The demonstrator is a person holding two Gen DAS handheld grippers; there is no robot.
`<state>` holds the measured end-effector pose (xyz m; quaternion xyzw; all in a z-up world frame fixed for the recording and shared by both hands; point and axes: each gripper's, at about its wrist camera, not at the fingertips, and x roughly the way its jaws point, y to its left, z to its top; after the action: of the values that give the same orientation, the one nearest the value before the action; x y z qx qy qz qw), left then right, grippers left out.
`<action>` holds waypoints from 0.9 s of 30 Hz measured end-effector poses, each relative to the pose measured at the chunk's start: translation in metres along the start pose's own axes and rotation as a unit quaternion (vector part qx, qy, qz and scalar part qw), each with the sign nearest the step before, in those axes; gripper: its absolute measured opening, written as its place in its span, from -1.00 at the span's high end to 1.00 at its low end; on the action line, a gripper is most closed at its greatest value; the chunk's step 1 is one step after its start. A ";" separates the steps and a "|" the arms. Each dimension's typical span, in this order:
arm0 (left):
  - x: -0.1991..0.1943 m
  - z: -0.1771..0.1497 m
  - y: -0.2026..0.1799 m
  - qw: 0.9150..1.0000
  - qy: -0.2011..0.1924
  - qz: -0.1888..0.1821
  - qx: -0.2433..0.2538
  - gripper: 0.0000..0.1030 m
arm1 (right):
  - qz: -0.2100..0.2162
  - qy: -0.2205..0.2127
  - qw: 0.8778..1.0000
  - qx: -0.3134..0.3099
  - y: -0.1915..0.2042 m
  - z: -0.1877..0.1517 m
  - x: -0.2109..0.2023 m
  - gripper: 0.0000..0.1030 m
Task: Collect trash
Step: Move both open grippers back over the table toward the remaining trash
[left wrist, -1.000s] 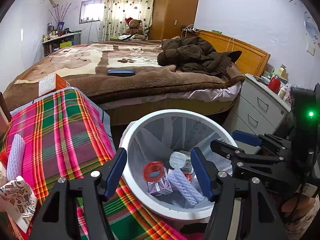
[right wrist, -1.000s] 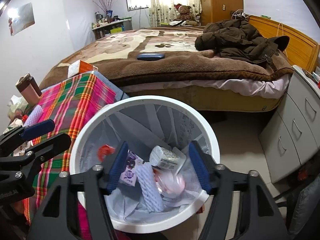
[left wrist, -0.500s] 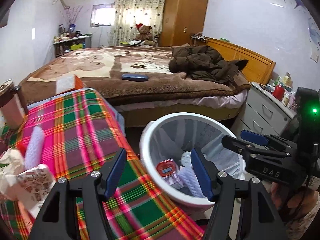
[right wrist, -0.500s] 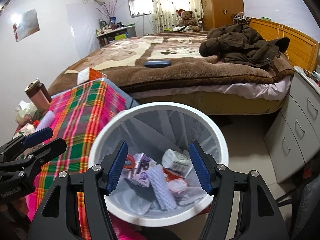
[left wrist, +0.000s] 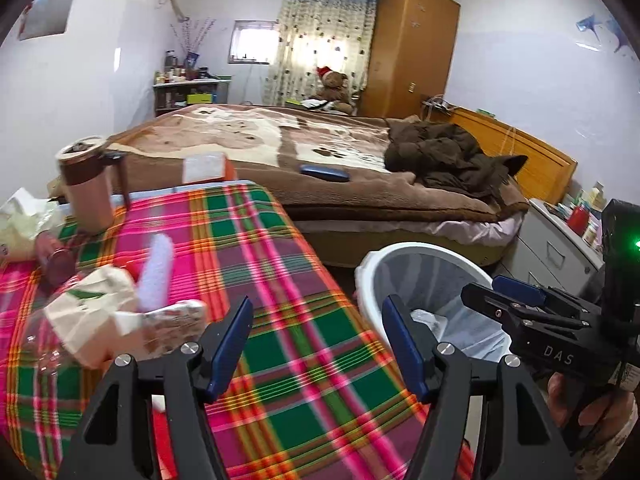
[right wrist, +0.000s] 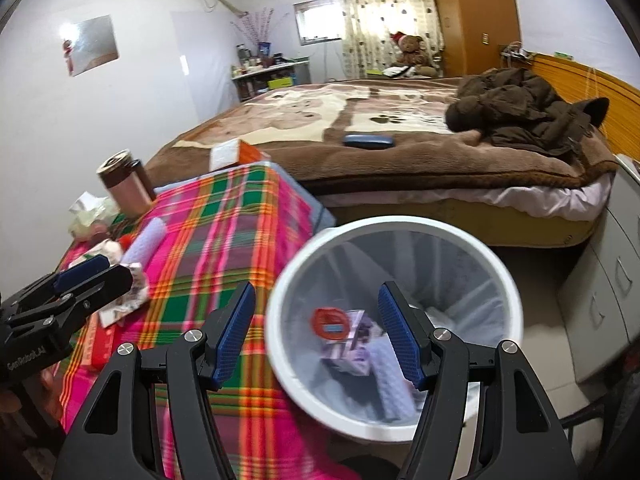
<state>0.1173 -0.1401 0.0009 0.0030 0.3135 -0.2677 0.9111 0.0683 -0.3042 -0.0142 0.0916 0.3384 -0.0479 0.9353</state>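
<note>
Both grippers had swung from the bin point(right wrist: 394, 332) toward the table's litter point(left wrist: 132, 320); left gripper point(left wrist: 316, 344) and right gripper point(right wrist: 318, 330) gaped empty.

Left gripper point(left wrist: 316, 344) swung from bin point(left wrist: 404, 249) toward table point(left wrist: 280, 280) litter.

A table point(left wrist: 280, 280) draped in a pink, green and orange plaid cloth is seen beside the bed point(left wrist: 248, 140). On the cloth a white foam net sleeve point(left wrist: 158, 268), some crumpled paper wrappers point(left wrist: 104, 312) and a brown tumbler point(left wrist: 90, 188) are laid out, with an orange and white box point(left wrist: 206, 168) at the far edge. On the bed's brown blanket a dark jacket point(left wrist: 448, 160) and a blue case point(left wrist: 325, 173) are left. A white trash bin point(right wrist: 394, 320) is stood on the floor point(right wrist: 544, 356) right by the table.
</note>
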 end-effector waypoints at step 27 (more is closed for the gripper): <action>-0.058 -0.024 0.158 0.989 -0.014 0.127 -0.078 -0.37 | 0.112 0.045 0.992 -0.047 0.130 0.003 0.047 -0.27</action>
<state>0.1423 0.0273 -0.0107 -0.0317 0.3177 -0.1247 0.9394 0.1261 -0.1788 -0.0240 0.0872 0.3693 0.0769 0.9220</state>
